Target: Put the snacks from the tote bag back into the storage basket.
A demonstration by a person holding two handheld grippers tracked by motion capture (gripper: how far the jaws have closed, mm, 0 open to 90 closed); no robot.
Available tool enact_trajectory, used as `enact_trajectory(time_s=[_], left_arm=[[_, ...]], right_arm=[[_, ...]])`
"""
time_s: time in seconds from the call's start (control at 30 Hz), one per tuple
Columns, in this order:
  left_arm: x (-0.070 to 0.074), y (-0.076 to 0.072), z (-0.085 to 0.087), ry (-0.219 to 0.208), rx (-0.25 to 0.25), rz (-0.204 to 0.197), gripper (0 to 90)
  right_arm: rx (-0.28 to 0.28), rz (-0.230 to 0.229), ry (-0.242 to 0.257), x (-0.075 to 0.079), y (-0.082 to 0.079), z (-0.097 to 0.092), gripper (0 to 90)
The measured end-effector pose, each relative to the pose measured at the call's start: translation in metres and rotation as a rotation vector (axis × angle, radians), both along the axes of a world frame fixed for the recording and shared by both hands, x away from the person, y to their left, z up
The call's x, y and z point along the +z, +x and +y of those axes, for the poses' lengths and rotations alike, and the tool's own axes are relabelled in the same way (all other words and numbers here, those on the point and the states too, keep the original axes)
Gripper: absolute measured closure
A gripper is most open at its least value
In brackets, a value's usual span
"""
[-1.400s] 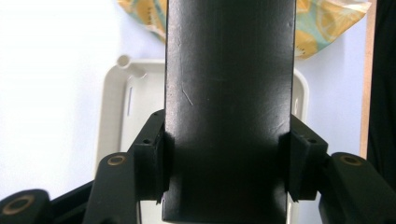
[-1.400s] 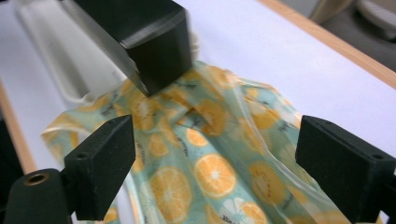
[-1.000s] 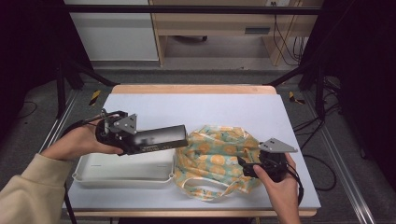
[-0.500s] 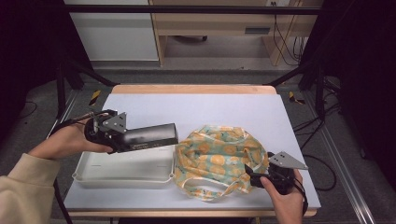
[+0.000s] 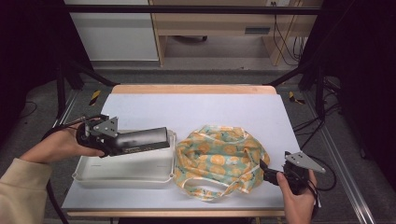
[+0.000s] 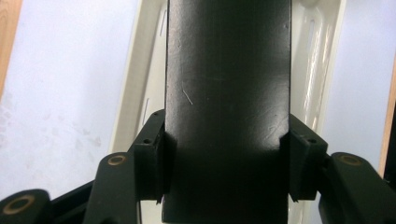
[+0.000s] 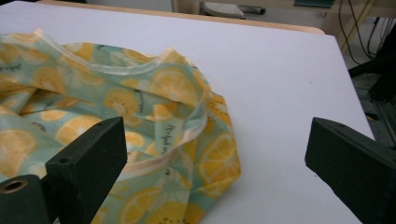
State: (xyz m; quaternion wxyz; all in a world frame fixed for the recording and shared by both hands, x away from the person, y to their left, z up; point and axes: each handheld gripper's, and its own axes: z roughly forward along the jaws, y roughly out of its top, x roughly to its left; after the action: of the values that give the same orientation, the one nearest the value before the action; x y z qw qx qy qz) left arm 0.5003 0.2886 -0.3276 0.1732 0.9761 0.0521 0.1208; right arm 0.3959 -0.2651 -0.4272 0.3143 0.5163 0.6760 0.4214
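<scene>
The left claw (image 5: pixel 140 140) is clamped on a dark cylinder (image 5: pixel 142 139), held level above the white tray (image 5: pixel 122 170). Right of the tray, the fruit-print bag (image 5: pixel 222 161) lies slack on the desk (image 5: pixel 196 109). The right claw (image 5: pixel 267 173) stands apart at the bag's edge, gripping nothing; the cylinder seems not yet bagged.

Wide-open right gripper (image 7: pixel 224 158), fruit-print cloth (image 7: pixel 116 121) by one jaw, white table (image 7: pixel 261 70)
</scene>
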Motion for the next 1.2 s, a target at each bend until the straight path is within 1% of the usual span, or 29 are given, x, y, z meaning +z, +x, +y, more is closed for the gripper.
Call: enact_trajectory(time_s=[0.03,0.1,0.17,0.2,0.23,0.33,0.37,0.47,0.57,0.6,0.7,0.77,0.83,0.9,0.93,1.07,1.13,1.2], left_arm=[[0.000,0.000,0.000,0.000,0.000,0.000,43.4],[-0.004,-0.001,0.003,-0.004,-0.002,0.003,43.4],[-0.006,-0.001,0.004,-0.002,-0.005,0.006,43.4],[-0.009,-0.002,0.005,0.001,-0.013,0.007,43.4],[-0.009,-0.002,0.005,0.001,-0.013,0.007,43.4],[-0.016,-0.004,0.007,0.003,-0.019,0.012,43.4],[-0.017,-0.004,0.008,-0.002,-0.015,0.015,43.4],[-0.023,-0.004,0.012,0.000,-0.017,0.021,43.4],[-0.029,-0.004,0.013,-0.001,-0.022,0.029,43.4],[-0.030,-0.004,0.013,0.002,-0.026,0.031,43.4],[-0.035,-0.005,0.012,0.008,-0.034,0.036,43.4],[-0.038,-0.006,0.012,-0.001,-0.037,0.042,43.4],[-0.039,-0.006,0.011,0.000,-0.042,0.043,43.4],[-0.044,-0.006,0.010,-0.001,-0.045,0.050,43.4],[-0.046,-0.005,0.009,0.006,-0.052,0.052,43.4],[-0.050,-0.005,0.007,0.008,-0.063,0.062,43.4],[-0.054,-0.003,0.005,-0.002,-0.072,0.069,43.4],[-0.056,-0.003,0.004,0.000,-0.082,0.072,43.4]], right_arm=[[0.000,0.000,0.000,0.000,0.000,0.000,6.1],[-0.023,0.011,0.005,-0.004,0.000,-0.006,6.3],[-0.027,0.010,-0.002,-0.005,0.000,-0.007,6.3],[-0.039,0.019,-0.008,-0.007,0.000,-0.010,6.6],[-0.039,0.019,-0.008,-0.007,0.000,-0.010,6.6],[-0.060,0.015,-0.016,-0.009,-0.001,-0.013,6.7],[-0.063,0.010,-0.011,-0.009,-0.002,-0.014,6.7],[-0.067,0.001,0.003,-0.008,-0.003,-0.016,6.6],[-0.068,0.012,0.001,-0.009,-0.003,-0.016,6.6],[-0.069,0.019,0.007,-0.009,-0.003,-0.016,6.6],[-0.072,0.020,0.006,-0.011,-0.003,-0.018,6.6],[-0.078,0.029,0.009,-0.012,-0.003,-0.019,6.6],[-0.080,0.033,0.008,-0.013,-0.003,-0.021,6.7],[-0.087,0.041,0.005,-0.015,-0.002,-0.021,6.7],[-0.088,0.045,0.010,-0.015,-0.002,-0.021,6.7],[-0.100,0.056,0.008,-0.017,-0.002,-0.023,6.7],[-0.105,0.061,0.006,-0.018,-0.002,-0.023,6.7],[-0.105,0.067,0.005,-0.019,-0.001,-0.023,6.7]])
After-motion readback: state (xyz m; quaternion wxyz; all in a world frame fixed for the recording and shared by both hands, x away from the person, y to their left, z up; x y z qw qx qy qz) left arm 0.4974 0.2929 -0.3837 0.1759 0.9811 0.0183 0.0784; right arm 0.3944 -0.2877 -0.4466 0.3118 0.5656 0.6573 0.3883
